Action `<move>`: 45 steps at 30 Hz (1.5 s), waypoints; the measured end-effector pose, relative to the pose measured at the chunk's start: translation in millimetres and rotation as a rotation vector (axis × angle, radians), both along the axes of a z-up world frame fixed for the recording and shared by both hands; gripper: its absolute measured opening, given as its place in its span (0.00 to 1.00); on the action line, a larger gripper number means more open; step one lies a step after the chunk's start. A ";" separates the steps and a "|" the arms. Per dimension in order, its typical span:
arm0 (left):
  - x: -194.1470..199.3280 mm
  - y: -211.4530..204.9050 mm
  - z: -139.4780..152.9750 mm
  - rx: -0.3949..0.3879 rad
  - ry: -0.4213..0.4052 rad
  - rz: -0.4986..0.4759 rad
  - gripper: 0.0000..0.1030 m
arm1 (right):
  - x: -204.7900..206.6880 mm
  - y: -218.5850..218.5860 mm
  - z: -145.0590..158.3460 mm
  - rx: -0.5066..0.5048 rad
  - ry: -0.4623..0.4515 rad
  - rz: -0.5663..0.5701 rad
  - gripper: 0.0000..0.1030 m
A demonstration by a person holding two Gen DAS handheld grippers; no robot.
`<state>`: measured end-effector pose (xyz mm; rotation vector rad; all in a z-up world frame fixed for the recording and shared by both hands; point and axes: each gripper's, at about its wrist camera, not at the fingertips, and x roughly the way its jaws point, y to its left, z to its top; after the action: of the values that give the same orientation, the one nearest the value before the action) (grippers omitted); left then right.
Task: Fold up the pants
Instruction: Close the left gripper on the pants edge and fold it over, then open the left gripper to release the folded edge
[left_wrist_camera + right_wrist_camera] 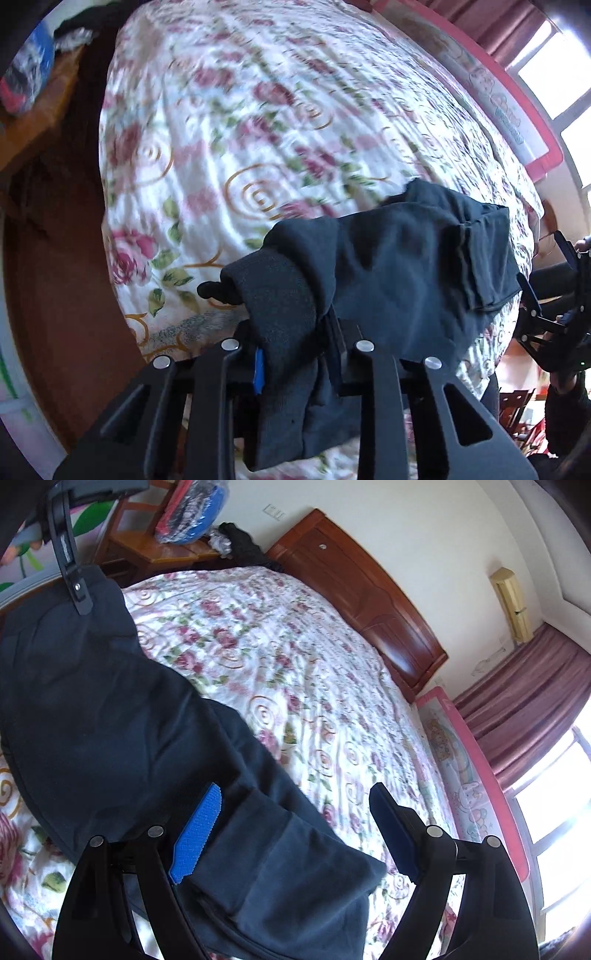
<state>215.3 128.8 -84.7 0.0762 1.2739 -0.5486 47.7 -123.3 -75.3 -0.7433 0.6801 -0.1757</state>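
Note:
Dark navy pants (406, 266) lie partly lifted over a floral bedsheet (240, 129). My left gripper (291, 354) is shut on a bunched ribbed end of the pants, which fills the gap between its fingers. In the right wrist view that left gripper (72, 572) hangs at the top left, with the pants (110, 720) draped down from it. My right gripper (295, 830) stands open, its blue pads (195, 834) wide apart. A folded part of the pants lies between them, and the right pad stands apart from the cloth. The right gripper (554, 295) also shows at the left wrist view's right edge.
The bed has a wooden headboard (369, 598) at the far end and a pink guard rail (461, 775) along the window side. A wooden nightstand (162, 550) holds a red and blue bag (192, 513). Purple curtains (535, 686) hang beside a bright window (565, 812).

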 end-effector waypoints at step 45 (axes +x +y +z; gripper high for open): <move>-115.5 -359.0 76.9 0.139 -0.310 -0.186 0.93 | -57.9 -284.1 -27.6 0.792 0.081 -0.375 0.79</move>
<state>99.8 -230.2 -7.8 0.3844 1.0056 -0.5816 -10.2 -407.4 -102.9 0.1414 0.8808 -0.1981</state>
